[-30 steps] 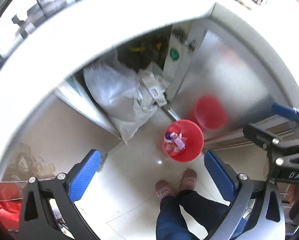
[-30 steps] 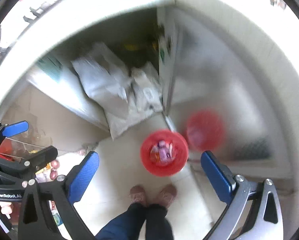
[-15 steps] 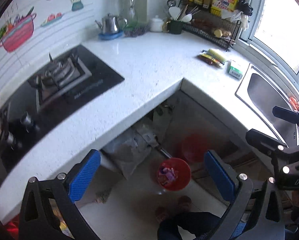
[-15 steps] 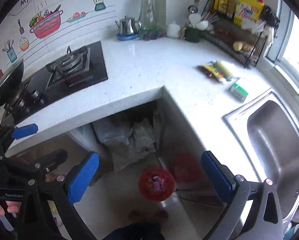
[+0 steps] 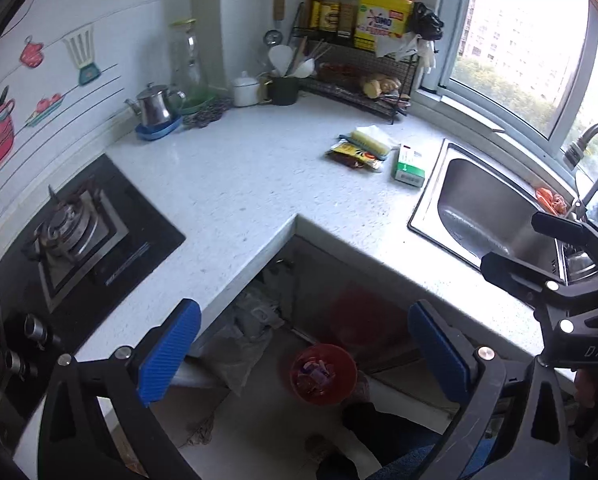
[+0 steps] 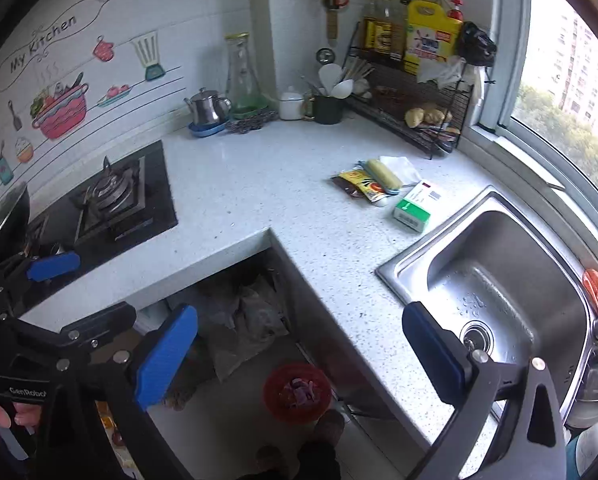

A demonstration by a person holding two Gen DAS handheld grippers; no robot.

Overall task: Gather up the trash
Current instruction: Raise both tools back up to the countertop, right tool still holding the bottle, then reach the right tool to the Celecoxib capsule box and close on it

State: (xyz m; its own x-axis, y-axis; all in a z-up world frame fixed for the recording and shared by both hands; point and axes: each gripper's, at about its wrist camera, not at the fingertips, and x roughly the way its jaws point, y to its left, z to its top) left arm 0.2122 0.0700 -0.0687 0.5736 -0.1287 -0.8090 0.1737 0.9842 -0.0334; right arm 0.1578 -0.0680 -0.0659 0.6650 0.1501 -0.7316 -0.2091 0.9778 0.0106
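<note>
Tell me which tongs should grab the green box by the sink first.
Probably the right tongs: open, empty, and on the sink side, where the green box lies near the sink's rim. The left tongs, also open, sit toward the stove side.

Red bin (image 5: pixel 323 374) contents too small to identify; faucet (image 5: pixel 591 160) cut by frame edge; person's shoes barely visible

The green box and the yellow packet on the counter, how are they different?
The green box is a stiff, squared carton in green and white; the yellow packet is a flat, soft wrapper in yellow and red. The box lies alone nearer the sink; the packet has a yellow sponge on it. Both lie on the counter.
</note>
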